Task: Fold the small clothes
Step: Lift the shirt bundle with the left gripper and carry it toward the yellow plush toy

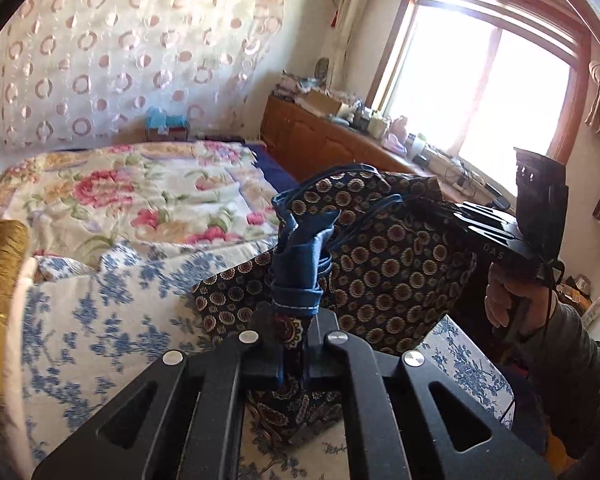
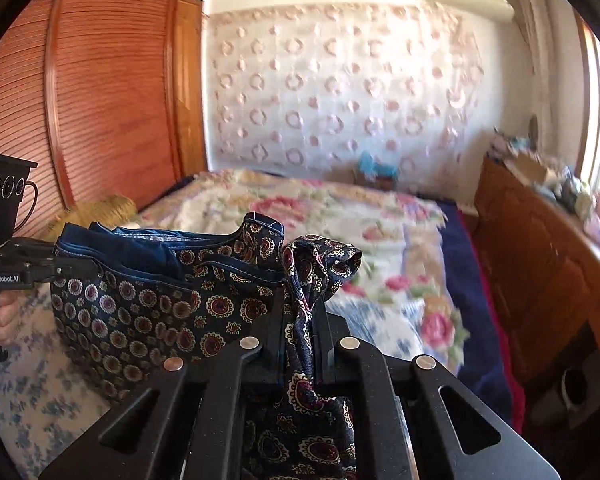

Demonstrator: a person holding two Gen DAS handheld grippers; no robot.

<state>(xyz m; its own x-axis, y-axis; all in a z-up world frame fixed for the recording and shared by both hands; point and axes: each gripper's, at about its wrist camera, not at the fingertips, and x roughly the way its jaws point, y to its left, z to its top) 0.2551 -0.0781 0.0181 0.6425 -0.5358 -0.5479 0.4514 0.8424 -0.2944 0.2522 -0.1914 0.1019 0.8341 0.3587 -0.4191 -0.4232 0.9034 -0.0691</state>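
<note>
A small dark-blue garment (image 1: 384,264) with a round flower print and a plain blue waistband hangs in the air above the bed, stretched between both grippers. My left gripper (image 1: 294,312) is shut on one bunched end of its waistband. My right gripper (image 2: 302,316) is shut on the other bunched end of the garment (image 2: 148,304). The right gripper also shows in the left wrist view (image 1: 496,236), held by a hand at the far side of the cloth. The left gripper shows at the left edge of the right wrist view (image 2: 40,268).
Below lies a bed with a blue-flowered sheet (image 1: 100,320) and a pink-flowered quilt (image 1: 140,196). A gold cushion (image 1: 0,264) sits at the left. A cluttered wooden cabinet (image 1: 340,136) runs under the window (image 1: 492,92). A wooden wardrobe (image 2: 100,92) stands beside the bed.
</note>
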